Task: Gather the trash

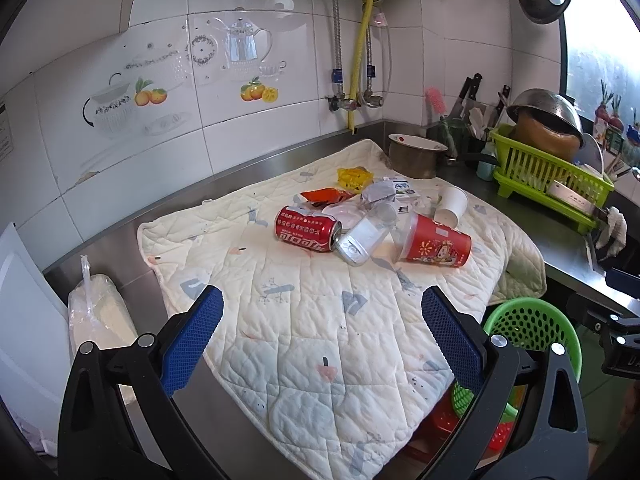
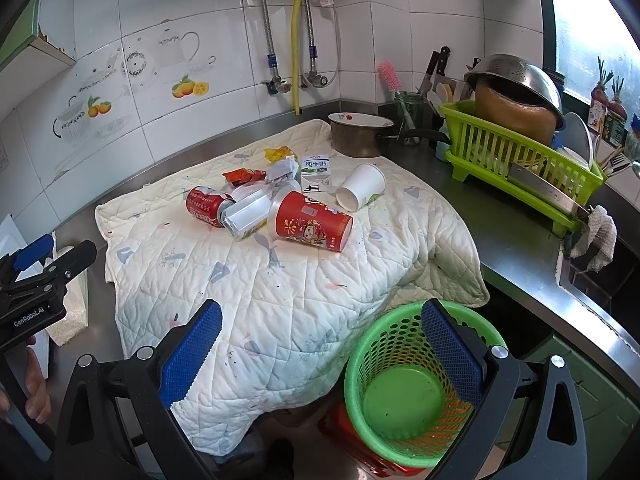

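Left gripper (image 1: 322, 312) over quilted mat (image 1: 304, 320)

Red can (image 1: 307, 234) on quilted mat (image 1: 320, 320), left claw (image 1: 322, 304) wide apart.

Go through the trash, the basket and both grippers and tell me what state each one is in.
Left gripper: open, holding nothing.
Right gripper: open, holding nothing.
Red soda can: dented, on its side.
Red paper cup: on its side.
White paper cup: tipped over.
Green basket: upright, empty.
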Tool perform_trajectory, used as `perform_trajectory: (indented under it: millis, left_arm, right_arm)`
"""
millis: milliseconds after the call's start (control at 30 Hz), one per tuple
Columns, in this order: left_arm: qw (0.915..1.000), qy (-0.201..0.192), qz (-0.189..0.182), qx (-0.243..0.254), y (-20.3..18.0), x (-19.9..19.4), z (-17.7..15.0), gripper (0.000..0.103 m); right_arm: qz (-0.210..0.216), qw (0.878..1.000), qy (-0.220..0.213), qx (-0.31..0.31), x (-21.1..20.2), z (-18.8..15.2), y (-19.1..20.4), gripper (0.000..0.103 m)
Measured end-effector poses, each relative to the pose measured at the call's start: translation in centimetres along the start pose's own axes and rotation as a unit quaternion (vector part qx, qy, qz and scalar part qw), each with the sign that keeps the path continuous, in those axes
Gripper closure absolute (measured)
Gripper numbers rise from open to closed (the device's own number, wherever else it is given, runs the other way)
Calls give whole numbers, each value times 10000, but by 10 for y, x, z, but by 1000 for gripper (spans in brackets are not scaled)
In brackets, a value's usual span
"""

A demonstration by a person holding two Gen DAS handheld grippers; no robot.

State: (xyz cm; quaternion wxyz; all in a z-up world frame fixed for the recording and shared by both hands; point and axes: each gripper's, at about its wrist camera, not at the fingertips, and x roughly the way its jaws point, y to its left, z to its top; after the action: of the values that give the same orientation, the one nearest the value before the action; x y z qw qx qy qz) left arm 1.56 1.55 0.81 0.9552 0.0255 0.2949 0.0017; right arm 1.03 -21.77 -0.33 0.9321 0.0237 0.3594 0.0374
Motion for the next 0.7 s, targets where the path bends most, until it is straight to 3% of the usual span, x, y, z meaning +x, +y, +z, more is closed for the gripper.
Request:
perform_trajectory:
  millis: [700]
  left_arm:
    - [9997,173,158,-121,27,33,6,5]
  right_arm:
    - [181,9986,190,-451,49,18,20,6]
